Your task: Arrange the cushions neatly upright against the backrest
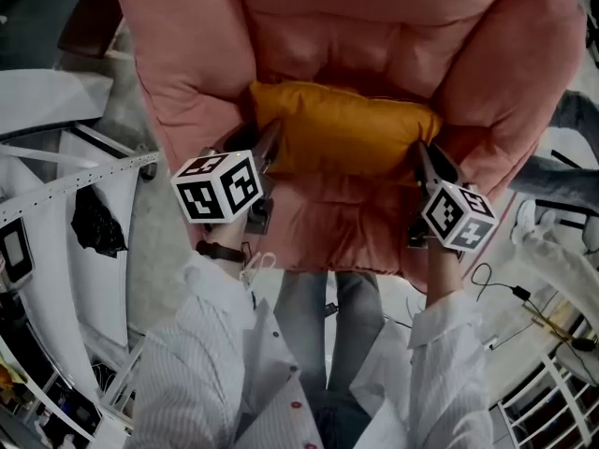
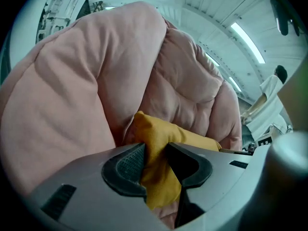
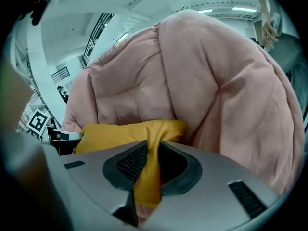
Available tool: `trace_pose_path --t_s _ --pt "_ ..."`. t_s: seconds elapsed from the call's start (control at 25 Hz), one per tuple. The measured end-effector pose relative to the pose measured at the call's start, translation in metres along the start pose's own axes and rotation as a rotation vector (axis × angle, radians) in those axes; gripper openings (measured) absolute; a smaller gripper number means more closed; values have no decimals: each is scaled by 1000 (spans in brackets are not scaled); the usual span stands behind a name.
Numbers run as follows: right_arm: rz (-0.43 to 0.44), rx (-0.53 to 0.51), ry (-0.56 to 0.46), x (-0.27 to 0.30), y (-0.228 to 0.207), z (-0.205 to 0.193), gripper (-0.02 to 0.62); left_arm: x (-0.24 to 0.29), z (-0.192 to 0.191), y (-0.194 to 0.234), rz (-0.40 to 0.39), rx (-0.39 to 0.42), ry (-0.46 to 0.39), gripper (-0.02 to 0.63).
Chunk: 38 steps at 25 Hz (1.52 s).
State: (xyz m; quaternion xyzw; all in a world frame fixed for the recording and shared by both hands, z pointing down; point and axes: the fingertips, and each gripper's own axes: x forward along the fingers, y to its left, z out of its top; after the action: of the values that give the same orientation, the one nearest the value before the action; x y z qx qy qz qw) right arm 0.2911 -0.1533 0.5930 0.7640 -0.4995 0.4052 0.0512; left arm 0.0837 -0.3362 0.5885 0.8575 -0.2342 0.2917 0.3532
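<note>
A mustard-yellow cushion (image 1: 342, 127) lies across the seat of a puffy pink armchair (image 1: 356, 26), close to its backrest. My left gripper (image 1: 266, 153) is shut on the cushion's left corner (image 2: 155, 148), the fabric pinched between its ribbed pads. My right gripper (image 1: 421, 162) is shut on the cushion's right corner (image 3: 150, 165), with yellow fabric bunched between the jaws. In the right gripper view the cushion (image 3: 122, 131) stretches to the left in front of the pink backrest (image 3: 139, 90).
The chair's thick pink arms (image 1: 510, 73) rise on both sides of the cushion. White metal frames (image 1: 65, 171) and a black object (image 1: 94, 223) stand at the left. Cables (image 1: 524, 297) lie on the floor at the right. A person in white stands far off (image 2: 269, 97).
</note>
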Motion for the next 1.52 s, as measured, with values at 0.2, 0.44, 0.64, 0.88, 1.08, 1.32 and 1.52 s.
trace_pose_path --t_s 0.2,0.44,0.64,0.88,1.08,1.32,1.52 --pt "-6 -42 39 4 -3 -10 73 10 -20 11 32 8 45 164" --pt "-9 -23 73 6 -7 -24 84 16 -29 14 51 58 89 170" --pt "-27 -28 112 12 -6 -29 87 18 -31 19 62 73 109 170" --pt "-39 -13 139 9 -11 -34 98 14 -36 17 79 43 118 181" --pt "-45 -50 165 -7 -7 -25 103 -5 -29 13 79 10 97 184" --pt "-35 -82 80 -42 5 14 103 -36 -6 -15 42 53 59 184" --pt "36 -124 -1 -78 37 60 101 -78 19 -49 19 102 -9 183"
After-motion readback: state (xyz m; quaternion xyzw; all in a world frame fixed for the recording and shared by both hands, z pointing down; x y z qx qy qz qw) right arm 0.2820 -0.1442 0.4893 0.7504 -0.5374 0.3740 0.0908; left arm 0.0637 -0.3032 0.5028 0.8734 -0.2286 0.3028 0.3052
